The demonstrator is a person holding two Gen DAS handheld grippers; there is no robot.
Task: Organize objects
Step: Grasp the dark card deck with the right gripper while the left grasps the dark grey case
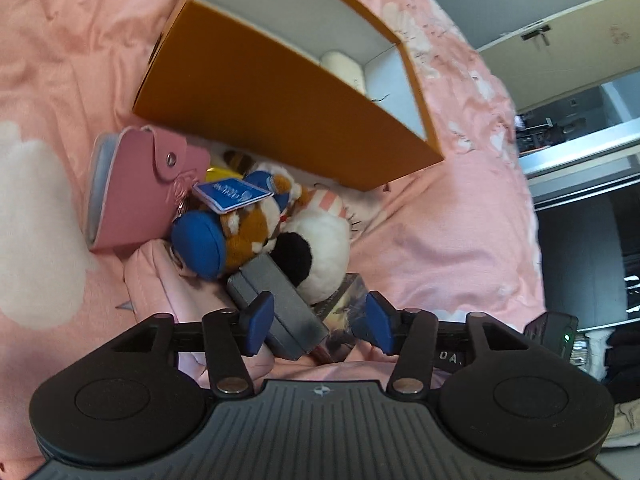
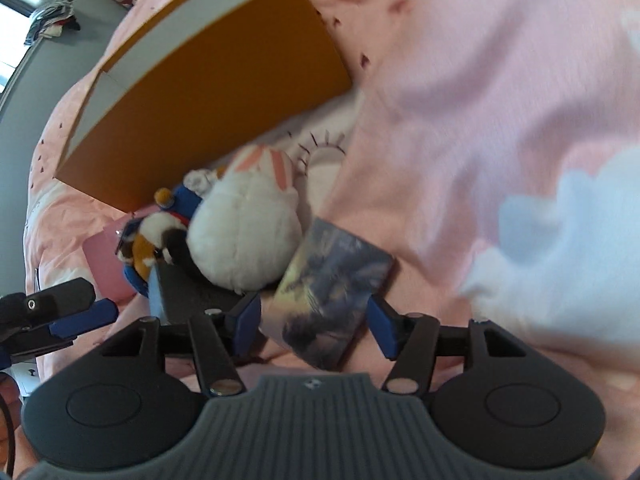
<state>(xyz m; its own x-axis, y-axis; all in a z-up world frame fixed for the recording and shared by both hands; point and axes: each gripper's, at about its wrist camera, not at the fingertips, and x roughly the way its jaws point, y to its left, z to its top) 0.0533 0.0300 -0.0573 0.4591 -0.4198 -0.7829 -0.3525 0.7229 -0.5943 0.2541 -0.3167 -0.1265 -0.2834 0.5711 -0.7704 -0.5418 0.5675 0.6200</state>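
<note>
Jaws of left gripper (image 1: 318, 326) spread around grey box (image 1: 276, 304), pads not pressing, jaws of right gripper (image 2: 314, 316) spread astride picture card (image 2: 332, 292), both items on pink bed (image 1: 440, 220) below orange box (image 1: 272, 108), beside plush toys (image 1: 280, 224)

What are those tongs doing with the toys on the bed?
Someone is tidying up. The left tongs are open around a grey box, and the right tongs are open around a picture card. Nothing is gripped yet. The plush toys and pink wallet lie beside the orange box.
</note>
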